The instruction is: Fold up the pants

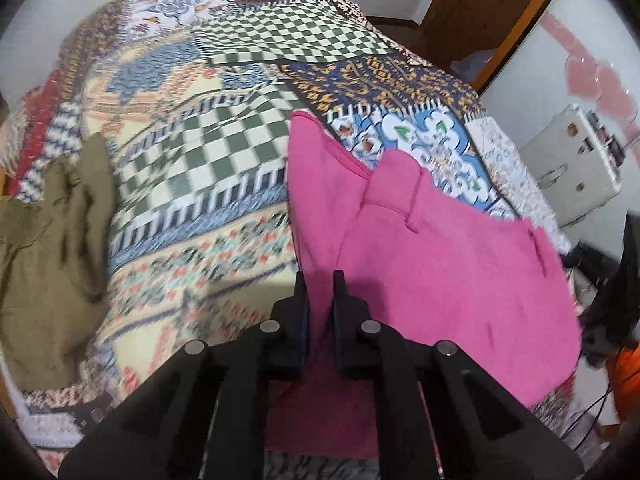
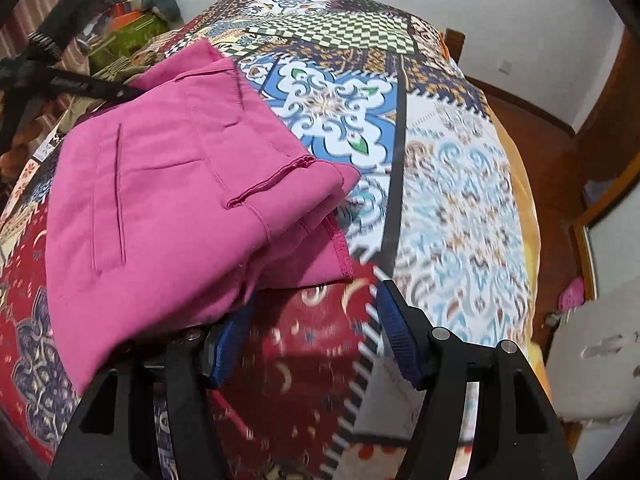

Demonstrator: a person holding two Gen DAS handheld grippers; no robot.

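One pair of pink pants [image 1: 420,264], of soft matte woven cloth with a slightly napped surface, lies folded in several layers on a bed covered by a patchwork bedspread [image 1: 208,168]. The spread combines green-and-cream checkerboard panels, blue-and-white floral medallions, navy-and-orange bands and dark red paisley sections. In the right wrist view the pants [image 2: 168,208] show a stitched slit pocket, straight topstitched seams and an overlocked raw edge at the lower right corner, with the stacked layers offset at that corner.

Left hand-held gripper [image 1: 320,292]: two black plastic fingers drawn close together, pinching a fold of the pink cloth that runs between them. Right hand-held gripper [image 2: 316,320]: black fingers faced with blue ribbed pads [image 2: 394,332], spread wide apart; the left finger sits under the near edge of the pants, the right finger over the bare bedspread [image 2: 460,208].

One olive-green garment [image 1: 44,256], crumpled and matte, lies at the bed's left side, well apart from the pants. One grey plastic device [image 1: 572,168] stands beside the bed on the right.
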